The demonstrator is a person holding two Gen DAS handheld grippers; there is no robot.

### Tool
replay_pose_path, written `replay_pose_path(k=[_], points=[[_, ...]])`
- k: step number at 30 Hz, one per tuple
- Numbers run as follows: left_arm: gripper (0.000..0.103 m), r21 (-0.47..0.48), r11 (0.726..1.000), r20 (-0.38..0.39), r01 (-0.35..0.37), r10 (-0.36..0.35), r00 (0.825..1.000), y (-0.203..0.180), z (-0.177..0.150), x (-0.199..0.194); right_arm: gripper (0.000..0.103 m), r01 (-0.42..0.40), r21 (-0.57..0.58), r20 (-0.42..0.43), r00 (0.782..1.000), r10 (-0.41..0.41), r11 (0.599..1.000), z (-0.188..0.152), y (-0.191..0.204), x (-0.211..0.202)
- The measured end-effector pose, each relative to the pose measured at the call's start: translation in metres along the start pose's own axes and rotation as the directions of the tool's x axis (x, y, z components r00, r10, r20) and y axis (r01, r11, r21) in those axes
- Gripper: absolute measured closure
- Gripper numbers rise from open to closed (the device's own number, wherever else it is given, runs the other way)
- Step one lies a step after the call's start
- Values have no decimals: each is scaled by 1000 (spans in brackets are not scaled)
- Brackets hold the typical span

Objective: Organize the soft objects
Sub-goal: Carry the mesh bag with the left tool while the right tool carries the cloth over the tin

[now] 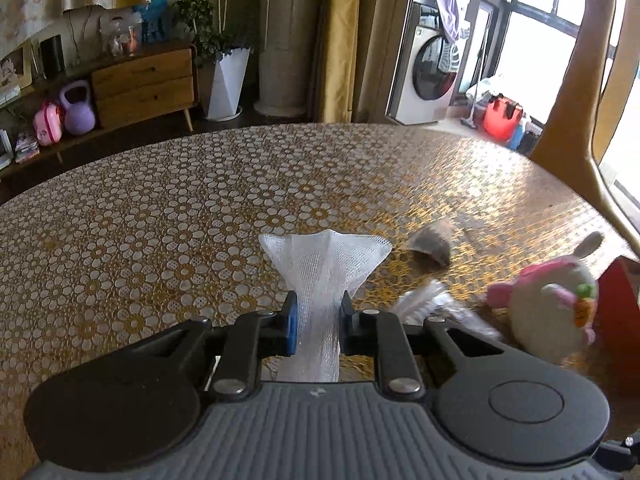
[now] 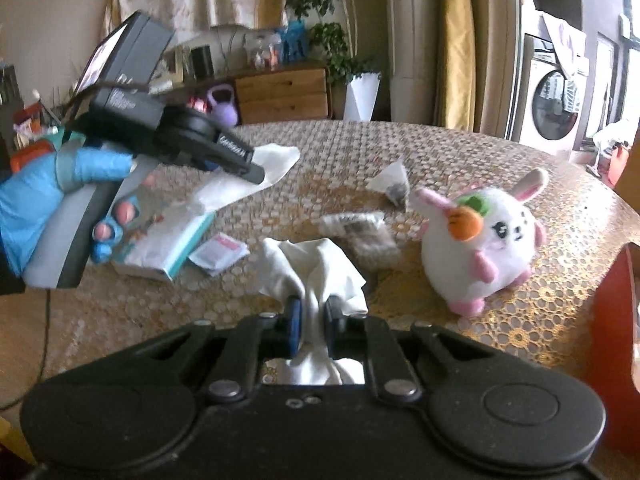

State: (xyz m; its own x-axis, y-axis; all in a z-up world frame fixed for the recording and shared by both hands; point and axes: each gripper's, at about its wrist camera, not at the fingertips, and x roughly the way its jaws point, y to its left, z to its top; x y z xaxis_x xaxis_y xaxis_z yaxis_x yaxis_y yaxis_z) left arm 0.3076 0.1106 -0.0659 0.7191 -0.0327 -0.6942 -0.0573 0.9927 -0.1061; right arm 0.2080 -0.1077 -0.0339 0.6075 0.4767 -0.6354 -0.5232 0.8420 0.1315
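— On the desk (image 2: 520, 320), near its right edge, what sits there?
— A plush rabbit (image 2: 482, 236), white and pink with a carrot on its head, standing upright. Just beyond it, toward the middle of the desk, lies a small sachet (image 2: 394, 184) with dark contents, and a crinkled clear packet (image 2: 360, 228) lies beside the rabbit on its left.

— And the left tool (image 1: 318, 312)?
— Its jaws are pinched narrow on a white mesh sleeve (image 1: 324, 264), which fans out above the fingertips, lifted off the patterned desk top. The right wrist view shows the same tool from outside, held by a hand in a blue glove (image 2: 52, 196).

— The right tool (image 2: 312, 322)?
— Closed narrow on a crumpled white cloth (image 2: 320, 272). The cloth bunches up between the blue pads and spreads forward; whether its front rests on the desk I cannot tell.

— Any containers?
— A red box-like thing (image 2: 616, 340) stands at the desk's right edge, just beside the rabbit. Only one wall shows, so its contents cannot be seen. Toward the left edge lies a flat white and teal box (image 2: 168, 248), its top partly open; what it holds is unclear. A small pink and white packet (image 2: 218, 254) lies just beside it, touching the desk.

— Anything beyond the desk?
— A wooden cabinet (image 1: 144, 84), a white planter (image 1: 226, 84) and a washing machine (image 1: 432, 72).
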Motion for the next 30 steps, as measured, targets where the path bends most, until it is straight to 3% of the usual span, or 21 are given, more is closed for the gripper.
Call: replay_pose_path(k=[17, 30], points=[[85, 18, 992, 47, 127, -127, 991, -45, -8, -92, 91, -11, 120, 120, 993, -4, 993, 10, -32, -103], [85, 111, 961, 35, 254, -259, 965, -133, -13, -137, 91, 71, 183, 184, 977, -105, 981, 4, -73, -173]])
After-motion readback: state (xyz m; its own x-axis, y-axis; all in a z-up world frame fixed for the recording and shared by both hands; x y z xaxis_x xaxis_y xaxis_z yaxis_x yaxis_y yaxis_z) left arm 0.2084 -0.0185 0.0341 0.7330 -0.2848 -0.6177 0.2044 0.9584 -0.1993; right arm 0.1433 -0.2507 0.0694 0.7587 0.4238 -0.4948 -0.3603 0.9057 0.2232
